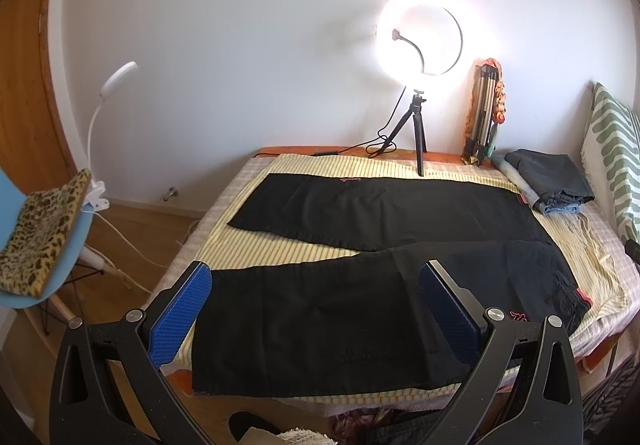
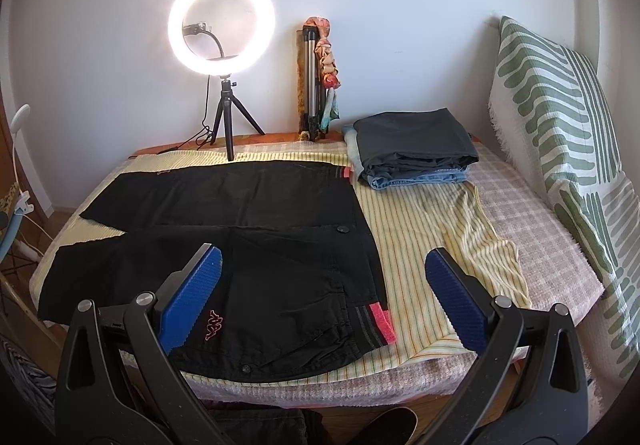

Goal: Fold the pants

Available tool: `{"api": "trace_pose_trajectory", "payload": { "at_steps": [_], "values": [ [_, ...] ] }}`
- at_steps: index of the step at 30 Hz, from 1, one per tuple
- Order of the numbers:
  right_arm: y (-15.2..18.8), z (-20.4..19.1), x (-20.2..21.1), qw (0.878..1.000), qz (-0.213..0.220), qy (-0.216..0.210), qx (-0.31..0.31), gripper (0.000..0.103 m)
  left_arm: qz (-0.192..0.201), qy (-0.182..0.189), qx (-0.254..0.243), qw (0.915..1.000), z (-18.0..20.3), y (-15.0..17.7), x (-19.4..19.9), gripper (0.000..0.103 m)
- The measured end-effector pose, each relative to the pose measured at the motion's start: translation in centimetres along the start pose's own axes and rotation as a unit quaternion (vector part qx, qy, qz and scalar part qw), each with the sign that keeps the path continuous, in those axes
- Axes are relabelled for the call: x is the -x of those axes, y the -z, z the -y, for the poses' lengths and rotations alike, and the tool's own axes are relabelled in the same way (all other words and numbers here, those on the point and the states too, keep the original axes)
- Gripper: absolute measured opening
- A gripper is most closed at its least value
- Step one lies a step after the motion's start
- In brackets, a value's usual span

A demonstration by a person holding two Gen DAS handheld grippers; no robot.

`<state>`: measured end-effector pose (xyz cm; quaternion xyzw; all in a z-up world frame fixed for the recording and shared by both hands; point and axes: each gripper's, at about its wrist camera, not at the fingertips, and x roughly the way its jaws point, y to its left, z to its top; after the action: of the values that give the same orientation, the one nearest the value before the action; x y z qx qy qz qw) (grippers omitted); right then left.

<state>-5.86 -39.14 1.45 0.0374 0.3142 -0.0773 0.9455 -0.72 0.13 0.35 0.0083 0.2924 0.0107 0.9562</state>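
**Black pants spread flat, both grippers open above the near edge**

Against the white wall at the back of the bed (image 2: 532, 229) you have a lit ring light (image 2: 221, 19) on a small tripod, with a folded tripod (image 2: 312, 85) leaning just beside it. A stack of folded clothes (image 2: 416, 149) lies near the green-patterned pillow (image 2: 560, 133).

Your black pants (image 2: 256, 229) lie unfolded on the yellow striped sheet (image 2: 424, 229). Their long axis runs left to right across the bed: the waistband with its pink patch points right, toward the pillow, and the two legs point left, splaying apart toward their hems. The near leg reaches the front edge of the bed.

Your left gripper (image 1: 316, 285) hangs over the near leg, blue pads wide apart, holding nothing. Your right gripper (image 2: 324, 273) hangs over the waist end, also spread wide and empty, its left finger above the pink logo and its right finger above the bare sheet.
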Motion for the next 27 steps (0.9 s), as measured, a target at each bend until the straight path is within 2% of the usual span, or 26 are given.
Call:
{"api": "trace_pose_trajectory", "payload": {
  "at_steps": [27],
  "values": [
    [0.11, -0.2, 0.24, 1.0, -0.002, -0.005, 0.0, 0.103, 0.0, 0.002, 0.0, 1.0, -0.02, 0.21, -0.02, 0.103]
  ]
}}
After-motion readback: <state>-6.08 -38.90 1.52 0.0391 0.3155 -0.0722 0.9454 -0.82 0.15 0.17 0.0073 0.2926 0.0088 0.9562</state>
